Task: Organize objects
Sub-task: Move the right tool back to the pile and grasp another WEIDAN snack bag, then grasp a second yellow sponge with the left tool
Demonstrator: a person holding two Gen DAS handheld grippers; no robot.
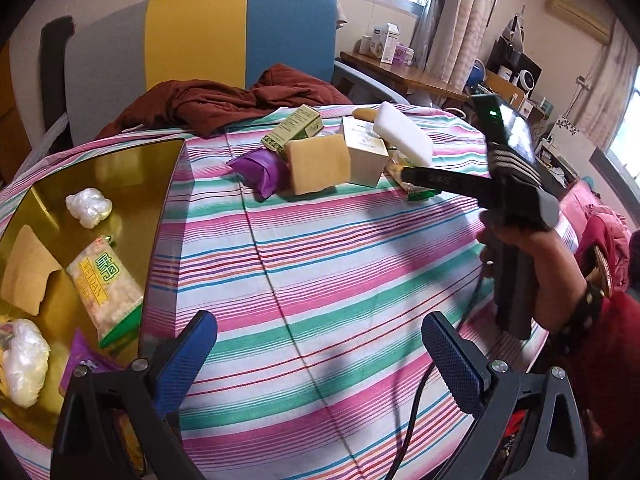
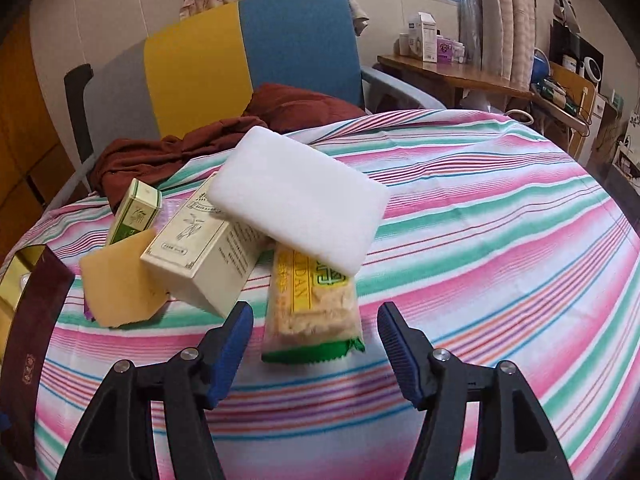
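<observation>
Striped pink, green and white cloth (image 2: 480, 208) covered the table, w/ a rumpled dark red garment (image 2: 168, 156) at its far edge, in front of a chair w/ grey, yellow and blue back panels (image 2: 248, 56).

Right gripper (image 2: 316, 340) had its blue-padded jaws spread, nothing pinched. A clear-wrapped cracker packet w/ yellow label and green end (image 2: 312, 312) lay on the cloth just ahead of the gap between the fingertips, pads not touching it. Its far end was tucked under a white rectangular foam block (image 2: 296, 196), which rested tilted on top of a cream cardboard box w/ dark print (image 2: 204, 256). Beside the box, toward the left edge: a tan flat sponge piece (image 2: 120, 288) and a small green-and-cream carton (image 2: 136, 212) standing behind it. A purple soft pouch (image 1: 260, 170) lay left of that pile in the left wrist view.

Left gripper (image 1: 320, 356) also had jaws spread wide and empty, above bare cloth near the front edge. Gold-lined open box (image 1: 132, 184) sat at the left edge of the table, holding a second cracker packet (image 1: 106, 292), another tan sponge piece (image 1: 28, 268), two crinkly white wrapped lumps (image 1: 88, 206) and a purple pouch partly hidden behind the left finger. A hand (image 1: 532, 248) in a red sleeve held the right gripper's handle.
</observation>
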